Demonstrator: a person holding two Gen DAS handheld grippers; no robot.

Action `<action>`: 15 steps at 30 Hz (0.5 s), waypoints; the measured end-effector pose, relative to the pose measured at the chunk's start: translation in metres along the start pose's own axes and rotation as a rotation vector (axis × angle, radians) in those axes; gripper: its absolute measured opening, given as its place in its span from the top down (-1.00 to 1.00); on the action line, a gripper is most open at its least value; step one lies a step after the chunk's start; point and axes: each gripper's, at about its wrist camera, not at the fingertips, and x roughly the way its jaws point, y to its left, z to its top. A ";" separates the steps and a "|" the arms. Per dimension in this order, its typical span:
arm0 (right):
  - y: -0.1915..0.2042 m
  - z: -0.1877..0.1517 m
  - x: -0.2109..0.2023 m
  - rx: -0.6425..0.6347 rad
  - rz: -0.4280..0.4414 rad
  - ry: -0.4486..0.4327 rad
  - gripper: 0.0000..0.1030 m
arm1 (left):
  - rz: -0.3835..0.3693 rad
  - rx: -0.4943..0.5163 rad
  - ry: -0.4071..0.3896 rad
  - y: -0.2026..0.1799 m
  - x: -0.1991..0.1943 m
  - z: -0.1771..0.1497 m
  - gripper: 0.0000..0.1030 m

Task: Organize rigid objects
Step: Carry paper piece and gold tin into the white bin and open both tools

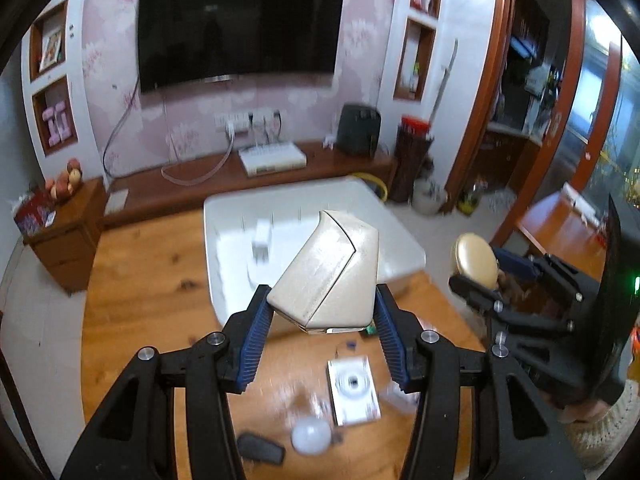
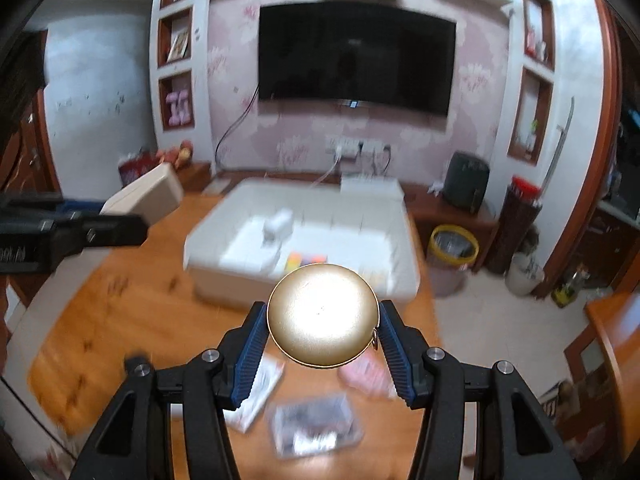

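Note:
My left gripper (image 1: pixel 320 312) is shut on a beige angular plastic box (image 1: pixel 326 270) and holds it above the wooden table (image 1: pixel 140 280); the box also shows at the left of the right wrist view (image 2: pixel 146 194). My right gripper (image 2: pixel 322 320) is shut on a round gold disc-shaped case (image 2: pixel 322 314), held above the table; the case shows at the right of the left wrist view (image 1: pixel 476 258). A white organizer tray (image 2: pixel 340 224) with compartments lies on the table ahead, holding a small white block (image 2: pixel 276 224) and colored pieces (image 2: pixel 306 259).
On the table below lie a white card with a round part (image 1: pixel 354 390), a white bulb (image 1: pixel 310 434), a black item (image 1: pixel 260 446), a clear packet (image 2: pixel 316 428) and a booklet (image 2: pixel 260 388). A TV cabinet (image 1: pixel 240 176) and a yellow-rimmed bin (image 2: pixel 452 246) stand beyond.

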 end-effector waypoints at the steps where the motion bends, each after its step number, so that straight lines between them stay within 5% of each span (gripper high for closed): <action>1: -0.003 0.011 0.002 0.007 -0.003 -0.013 -0.08 | 0.000 -0.004 -0.010 0.003 0.002 0.005 -0.05; 8: -0.020 0.074 0.031 0.079 -0.018 -0.046 -0.08 | 0.042 -0.079 -0.054 0.027 0.029 0.038 -0.05; 15: -0.031 0.105 0.078 0.143 -0.041 -0.032 -0.08 | 0.076 -0.158 -0.014 0.050 0.077 0.056 -0.05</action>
